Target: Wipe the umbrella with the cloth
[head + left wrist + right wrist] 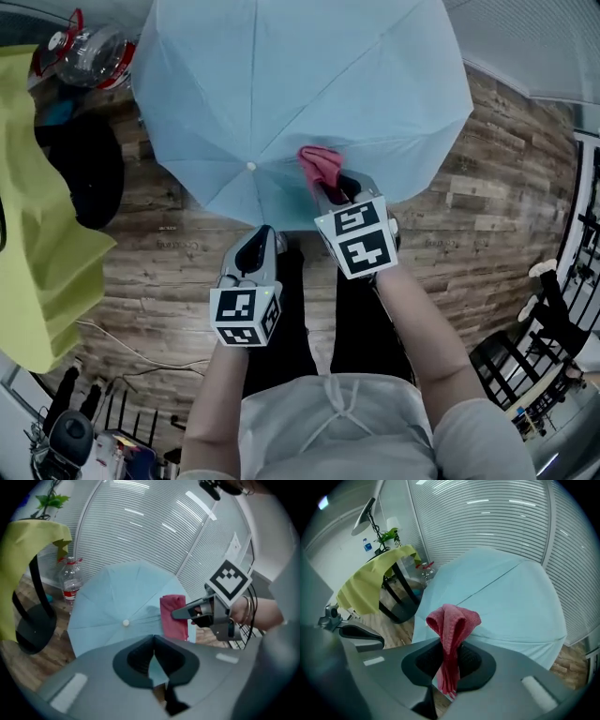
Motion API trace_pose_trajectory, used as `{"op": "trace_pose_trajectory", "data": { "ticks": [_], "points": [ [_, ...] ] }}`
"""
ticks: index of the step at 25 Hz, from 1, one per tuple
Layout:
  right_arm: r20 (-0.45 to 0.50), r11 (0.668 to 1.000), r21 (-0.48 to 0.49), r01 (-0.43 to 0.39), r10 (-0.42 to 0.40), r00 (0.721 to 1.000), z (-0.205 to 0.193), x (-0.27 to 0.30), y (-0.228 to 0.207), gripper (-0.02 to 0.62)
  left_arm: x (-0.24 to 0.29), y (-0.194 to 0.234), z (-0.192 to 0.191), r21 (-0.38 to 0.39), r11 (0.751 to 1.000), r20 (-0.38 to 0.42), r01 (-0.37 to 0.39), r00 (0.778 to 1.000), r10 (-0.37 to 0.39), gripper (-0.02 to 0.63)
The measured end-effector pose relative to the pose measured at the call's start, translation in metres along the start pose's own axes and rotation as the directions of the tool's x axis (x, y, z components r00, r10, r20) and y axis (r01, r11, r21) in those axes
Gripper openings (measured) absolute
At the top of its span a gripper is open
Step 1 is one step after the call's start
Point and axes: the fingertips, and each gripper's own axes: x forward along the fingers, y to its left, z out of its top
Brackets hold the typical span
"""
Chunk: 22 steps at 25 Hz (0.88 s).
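Over wood-plank floor, with left gripper pinched shut on open umbrella at its near edge as anchor, press red cloth clamped in right gripper flat and sweep outward along panels.

- A light blue umbrella lay open on the wooden floor, its canopy facing up at the camera
- The right gripper reached over the near part of the canopy, a red cloth bunched at its tip and touching the fabric
- The left gripper sat just beside it, tip at the canopy's near rim
- A yellow cover hung at the left, a clear bottle above it
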Motion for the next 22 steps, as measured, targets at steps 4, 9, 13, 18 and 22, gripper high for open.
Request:
{"op": "trace_pose_trajectory", "data": {
  "ticks": [4, 9, 13, 18, 22],
  "points": [
    [-0.002, 0.998, -0.055, -0.02, 0.02, 1.0, -0.007, 0.048, 0.05, 0.063, -0.014, 0.045, -0.035, -0.01, 1.0, -0.016, -0.029, 0.999, 0.029, 0.008],
    [-0.002, 0.998, -0.041, -0.04, 0.04, 0.999, -0.018, 0.093, 0.078, 0.063, -0.022, 0.089, -0.069, -0.058, 0.995, -0.042, -0.079, 0.996, 0.077, 0.008],
    [-0.015, 1.0, 0.0, -0.017, 0.017, 1.0, -0.018, 0.105, 0.071, 0.063, -0.018, 0.107, -0.088, -0.106, 0.989, -0.085, -0.102, 0.992, 0.093, 0.008],
    [-0.026, 0.999, 0.021, -0.026, 0.027, 0.999, -0.019, 0.104, 0.053, 0.065, -0.006, 0.096, -0.081, -0.128, 0.988, -0.082, -0.091, 0.993, 0.081, 0.006],
    [-0.025, 0.999, 0.016, -0.042, 0.043, 0.999, -0.026, 0.095, 0.033, 0.069, 0.009, 0.076, -0.071, -0.117, 0.988, -0.072, -0.101, 0.993, 0.093, 0.008]
  ]
}}
